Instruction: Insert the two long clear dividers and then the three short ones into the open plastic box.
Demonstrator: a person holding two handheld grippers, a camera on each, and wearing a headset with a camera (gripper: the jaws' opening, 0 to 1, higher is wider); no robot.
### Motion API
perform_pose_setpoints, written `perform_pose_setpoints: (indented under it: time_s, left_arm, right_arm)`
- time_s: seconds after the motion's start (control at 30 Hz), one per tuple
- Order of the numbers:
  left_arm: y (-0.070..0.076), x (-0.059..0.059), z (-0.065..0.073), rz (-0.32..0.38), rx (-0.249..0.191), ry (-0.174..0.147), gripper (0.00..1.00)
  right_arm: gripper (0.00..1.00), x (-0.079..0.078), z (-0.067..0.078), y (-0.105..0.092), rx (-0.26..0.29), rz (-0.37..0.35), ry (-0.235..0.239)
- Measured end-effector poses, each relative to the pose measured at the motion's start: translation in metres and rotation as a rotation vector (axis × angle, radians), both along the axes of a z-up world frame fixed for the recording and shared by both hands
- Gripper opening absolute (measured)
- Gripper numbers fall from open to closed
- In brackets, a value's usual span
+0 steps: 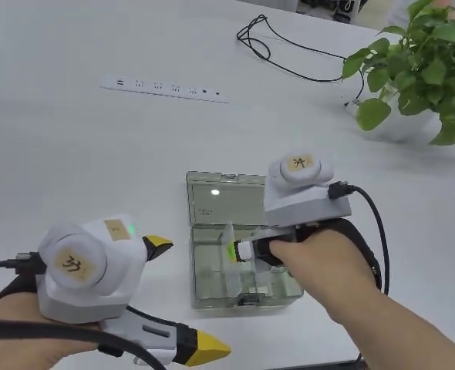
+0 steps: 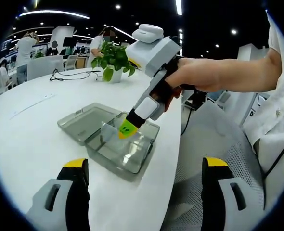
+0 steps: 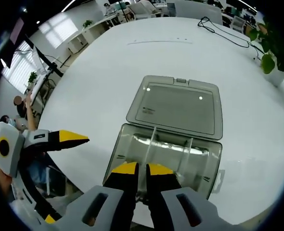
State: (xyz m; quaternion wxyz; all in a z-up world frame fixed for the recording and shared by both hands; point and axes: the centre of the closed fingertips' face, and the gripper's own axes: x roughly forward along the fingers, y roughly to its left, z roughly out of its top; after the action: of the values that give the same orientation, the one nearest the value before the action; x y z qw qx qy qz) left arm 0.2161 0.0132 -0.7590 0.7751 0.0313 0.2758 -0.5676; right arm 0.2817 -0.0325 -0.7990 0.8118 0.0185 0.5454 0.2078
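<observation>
box (image 1: 218,199) on table (image 1: 73,162); power strip (image 1: 162,87) behind; plant (image 1: 420,69) behind right

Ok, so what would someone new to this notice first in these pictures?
The right gripper sits at the middle of the head view, shut on a clear divider that it holds down in the open plastic box. The left gripper hovers open at lower left, beside the box. A leafy potted plant stands at the far right of the white table.

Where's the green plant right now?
In the head view the potted plant sits at the far right of the white table, beyond the open plastic box, up and to the right of it.
</observation>
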Motion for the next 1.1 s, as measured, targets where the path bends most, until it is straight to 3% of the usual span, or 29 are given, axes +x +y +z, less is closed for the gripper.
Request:
perform_pose_setpoints:
  time_s: [0.37, 0.7, 0.97, 1.1]
  left_arm:
    - [0.0, 0.001, 0.001, 0.009, 0.008, 0.0, 1.0]
    - [0.001, 0.002, 0.006, 0.029, 0.019, -0.006, 1.0]
    - [0.002, 0.0, 0.01, 0.05, 0.028, -0.012, 1.0]
    - [0.003, 0.0, 0.013, 0.067, 0.032, -0.014, 1.0]
  right_arm:
    - [0.08, -0.002, -0.016, 0.001, 0.046, 0.017, 0.024]
    - [0.09, -0.003, -0.014, 0.002, 0.117, 0.039, 0.012]
    - [0.13, -0.003, -0.003, -0.001, 0.176, 0.035, -0.012]
    - [0.18, -0.002, 0.01, -0.003, 0.199, 0.061, -0.056]
